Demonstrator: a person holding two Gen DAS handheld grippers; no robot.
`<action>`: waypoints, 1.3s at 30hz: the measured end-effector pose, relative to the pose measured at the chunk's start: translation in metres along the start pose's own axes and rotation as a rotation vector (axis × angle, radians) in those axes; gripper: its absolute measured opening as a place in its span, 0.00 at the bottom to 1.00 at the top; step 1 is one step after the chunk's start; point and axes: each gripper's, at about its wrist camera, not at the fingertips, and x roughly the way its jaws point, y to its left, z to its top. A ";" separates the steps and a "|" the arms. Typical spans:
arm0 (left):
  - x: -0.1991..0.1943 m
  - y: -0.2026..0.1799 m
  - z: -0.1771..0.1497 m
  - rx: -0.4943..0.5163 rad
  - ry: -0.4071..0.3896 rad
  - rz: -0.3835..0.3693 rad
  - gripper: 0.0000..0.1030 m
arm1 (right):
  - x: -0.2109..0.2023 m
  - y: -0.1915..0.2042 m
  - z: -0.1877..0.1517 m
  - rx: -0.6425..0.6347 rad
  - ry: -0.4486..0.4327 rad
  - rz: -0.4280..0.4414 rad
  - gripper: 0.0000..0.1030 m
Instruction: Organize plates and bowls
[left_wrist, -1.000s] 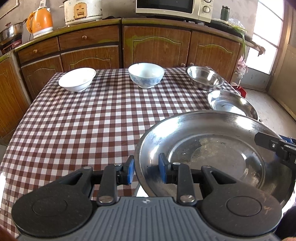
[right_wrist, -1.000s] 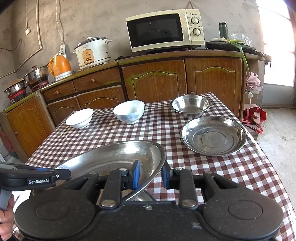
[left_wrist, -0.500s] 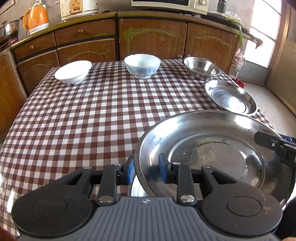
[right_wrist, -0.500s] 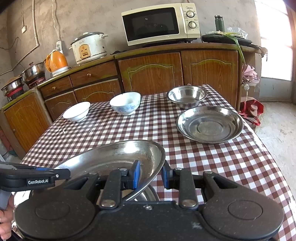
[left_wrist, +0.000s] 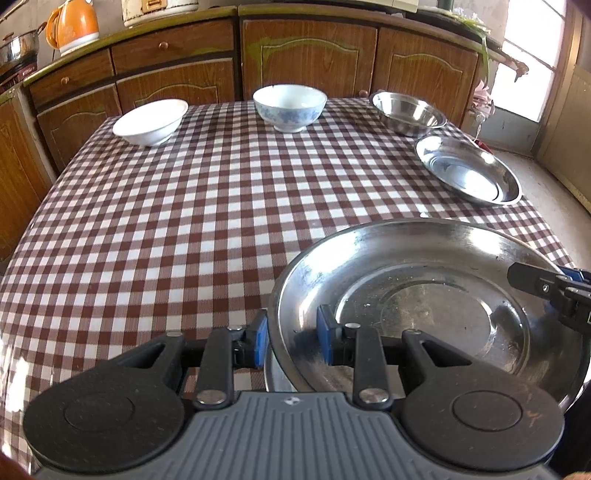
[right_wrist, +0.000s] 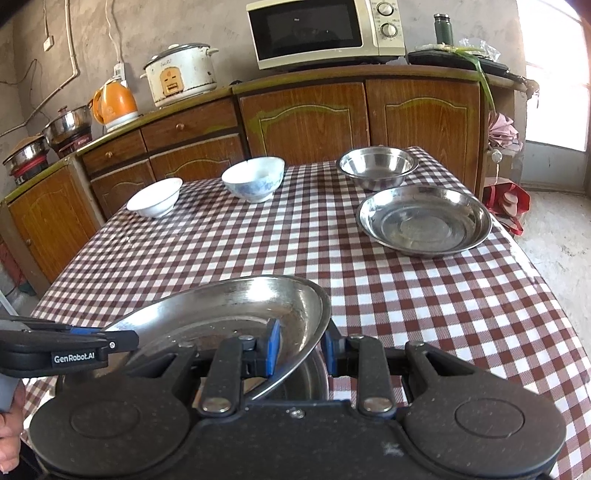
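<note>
Steel plate (left_wrist: 436, 295) is being gripped by both tongs at once: the left gripper (left_wrist: 291, 338) is pinching its near-left rim, while the right gripper (right_wrist: 301, 345) is clamping the opposite edge. Round, it is showing no long axis; its hollow is facing up, tilted, with the right-hand edge riding higher over something metal glimpsed beneath. Ahead of the right tongs a second steel plate (right_wrist: 424, 221) is lying flat on the checked tablecloth (left_wrist: 184, 221), a steel bowl (right_wrist: 378, 166) just beyond it. Farther left, a blue-patterned bowl (left_wrist: 290, 107) and white bowl (left_wrist: 151, 120) are sitting apart.
</note>
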 end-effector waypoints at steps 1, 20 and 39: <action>0.001 0.001 -0.001 0.000 0.004 0.002 0.28 | 0.001 0.001 -0.001 -0.001 0.004 0.001 0.31; 0.010 0.001 -0.010 0.025 0.035 0.010 0.28 | 0.011 0.003 -0.016 -0.015 0.066 -0.013 0.31; 0.016 0.005 -0.016 0.039 0.053 0.004 0.28 | 0.021 0.001 -0.025 -0.024 0.124 -0.015 0.31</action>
